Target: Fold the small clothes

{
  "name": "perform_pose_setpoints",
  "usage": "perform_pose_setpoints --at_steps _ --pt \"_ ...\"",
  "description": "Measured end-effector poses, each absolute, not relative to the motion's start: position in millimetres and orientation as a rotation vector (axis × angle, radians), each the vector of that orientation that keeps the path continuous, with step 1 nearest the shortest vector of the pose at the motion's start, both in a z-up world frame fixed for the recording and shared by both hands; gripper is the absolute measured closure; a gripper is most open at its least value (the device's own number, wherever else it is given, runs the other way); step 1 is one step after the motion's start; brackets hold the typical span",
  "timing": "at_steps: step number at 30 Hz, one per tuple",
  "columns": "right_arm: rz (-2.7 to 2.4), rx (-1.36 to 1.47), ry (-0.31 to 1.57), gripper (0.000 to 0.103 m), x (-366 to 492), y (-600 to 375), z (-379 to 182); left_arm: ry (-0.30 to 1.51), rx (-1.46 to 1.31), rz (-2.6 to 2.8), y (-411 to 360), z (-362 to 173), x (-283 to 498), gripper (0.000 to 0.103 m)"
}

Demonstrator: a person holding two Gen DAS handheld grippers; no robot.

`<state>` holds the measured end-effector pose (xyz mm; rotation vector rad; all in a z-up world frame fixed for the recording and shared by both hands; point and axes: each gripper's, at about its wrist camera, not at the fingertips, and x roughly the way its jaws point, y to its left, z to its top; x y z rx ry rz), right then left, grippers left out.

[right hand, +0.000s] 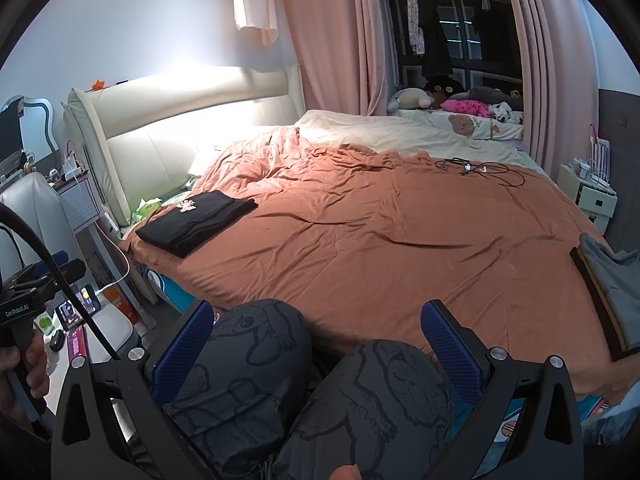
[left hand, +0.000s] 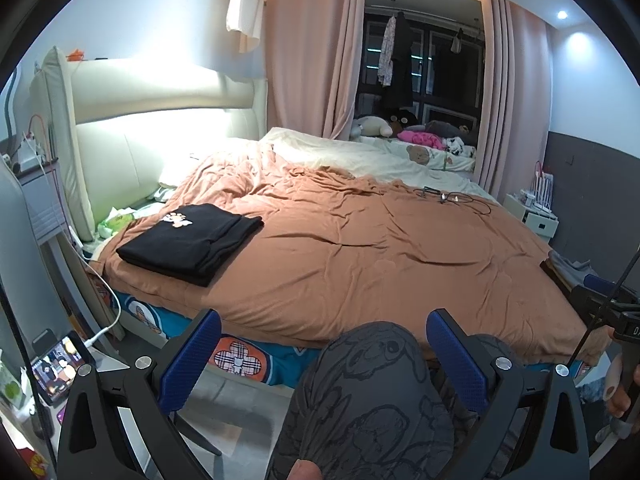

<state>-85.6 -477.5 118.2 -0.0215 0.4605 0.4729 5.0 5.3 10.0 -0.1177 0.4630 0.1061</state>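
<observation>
A folded black garment with a paw print (left hand: 192, 242) lies on the orange blanket (left hand: 360, 248) near the bed's left front corner; it also shows in the right wrist view (right hand: 198, 222). A stack of grey and dark clothes (right hand: 608, 296) sits at the bed's right edge. My left gripper (left hand: 324, 344) is open and empty, held above the person's knee in front of the bed. My right gripper (right hand: 318, 336) is open and empty, above both knees.
The person's knees in grey patterned trousers (right hand: 320, 392) fill the foreground. Black cables (right hand: 476, 168) lie far right on the blanket. A nightstand (left hand: 44, 200) and a lit phone (left hand: 60, 364) stand at the left. Plush toys (left hand: 400, 128) lie by the window.
</observation>
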Motion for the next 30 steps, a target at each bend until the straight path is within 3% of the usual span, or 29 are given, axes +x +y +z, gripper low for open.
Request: perform_pose_setpoints --at_steps 30 --pt "0.469 -0.031 0.46 0.0 -84.0 -483.9 118.3 0.456 -0.107 0.111 2.2 11.6 2.7 0.0"
